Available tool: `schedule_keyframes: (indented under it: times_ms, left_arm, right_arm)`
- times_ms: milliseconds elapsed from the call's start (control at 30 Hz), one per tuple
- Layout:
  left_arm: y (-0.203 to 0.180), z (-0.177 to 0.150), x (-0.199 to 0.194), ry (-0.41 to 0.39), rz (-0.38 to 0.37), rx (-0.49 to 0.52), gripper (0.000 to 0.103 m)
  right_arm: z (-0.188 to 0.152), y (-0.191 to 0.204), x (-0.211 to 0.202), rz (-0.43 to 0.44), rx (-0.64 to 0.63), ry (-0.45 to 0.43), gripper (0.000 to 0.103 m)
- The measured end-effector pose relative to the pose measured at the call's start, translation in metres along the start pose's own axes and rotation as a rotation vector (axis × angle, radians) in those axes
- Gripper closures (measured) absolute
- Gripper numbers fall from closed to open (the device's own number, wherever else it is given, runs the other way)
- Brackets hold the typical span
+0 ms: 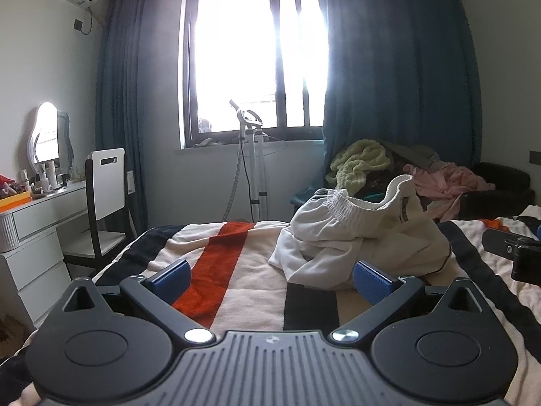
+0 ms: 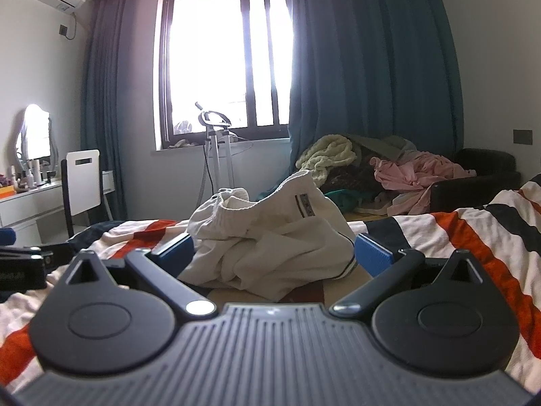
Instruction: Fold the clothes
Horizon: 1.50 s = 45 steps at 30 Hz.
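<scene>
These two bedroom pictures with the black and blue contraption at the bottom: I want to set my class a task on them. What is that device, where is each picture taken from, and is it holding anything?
No robot here: a person carries a hand-held two-finger gripper in each hand, each with a wide-angle camera looking forward along its blue-padded fingers.

One picture looks out from the left gripper, the other from the right gripper. Each gripper also shows at the edge of the other's view.

Both point at a crumpled cream-white garment with a ribbed waistband lying on a bed covered by a cream blanket with red and black stripes. Behind it sits a pile of unfolded clothes, yellow-green and pink.

Both grippers stand wide open and hold nothing. In the right view the garment's near part lies between the fingers, ungripped. Folding has not begun.
</scene>
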<state>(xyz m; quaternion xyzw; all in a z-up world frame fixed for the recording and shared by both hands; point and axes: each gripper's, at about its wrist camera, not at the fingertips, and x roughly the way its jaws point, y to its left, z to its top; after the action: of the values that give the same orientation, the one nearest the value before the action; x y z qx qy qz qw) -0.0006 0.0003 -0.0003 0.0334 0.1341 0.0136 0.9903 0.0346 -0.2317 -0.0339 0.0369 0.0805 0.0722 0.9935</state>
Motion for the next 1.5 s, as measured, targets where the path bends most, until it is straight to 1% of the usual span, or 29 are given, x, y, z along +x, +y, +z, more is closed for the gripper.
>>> schedule_keyframes:
  times_ms: [167, 400, 500, 667, 833, 1167, 1267, 1300, 1367, 1433, 1500]
  left_arm:
    - [0.005, 0.0, 0.003, 0.011, -0.01, -0.026, 0.0]
    - [0.004, -0.002, 0.007, 0.018, -0.001, -0.03, 0.0]
    - [0.005, -0.003, 0.011, 0.027, -0.009, -0.038, 0.0]
    - [0.007, -0.006, 0.018, 0.047, -0.007, -0.046, 0.0]
    - [0.006, -0.006, 0.019, 0.042, -0.019, -0.046, 0.0]
    - [0.007, -0.007, 0.016, 0.028, -0.021, -0.045, 0.0]
    - [0.013, -0.006, 0.015, 0.036, -0.05, -0.07, 0.0]
    - [0.016, -0.005, 0.014, 0.039, -0.059, -0.081, 0.0]
    - [0.021, -0.004, 0.012, 0.042, -0.068, -0.103, 0.0]
    - [0.025, -0.003, 0.011, 0.044, -0.066, -0.115, 0.0]
    - [0.028, -0.003, 0.013, 0.055, -0.065, -0.123, 0.0]
  right_arm:
    - [-0.003, 0.002, 0.001, -0.007, -0.004, 0.008, 0.0]
    - [-0.004, 0.005, 0.0, -0.01, -0.008, 0.008, 0.0]
    - [-0.003, 0.005, 0.0, -0.007, -0.002, 0.008, 0.0]
    - [-0.004, 0.005, 0.002, -0.01, -0.007, 0.034, 0.0]
    - [-0.005, 0.007, 0.004, -0.017, -0.018, 0.049, 0.0]
    - [-0.004, 0.004, 0.0, 0.003, 0.002, 0.04, 0.0]
    - [0.003, 0.001, 0.001, 0.041, 0.047, 0.043, 0.0]
    - [0.009, 0.001, 0.002, 0.063, 0.059, 0.043, 0.0]
    - [0.022, -0.001, 0.01, 0.078, 0.081, 0.03, 0.0]
    - [0.038, -0.006, 0.028, 0.107, 0.121, 0.026, 0.0]
    - [0.054, -0.012, 0.058, 0.115, 0.137, 0.039, 0.0]
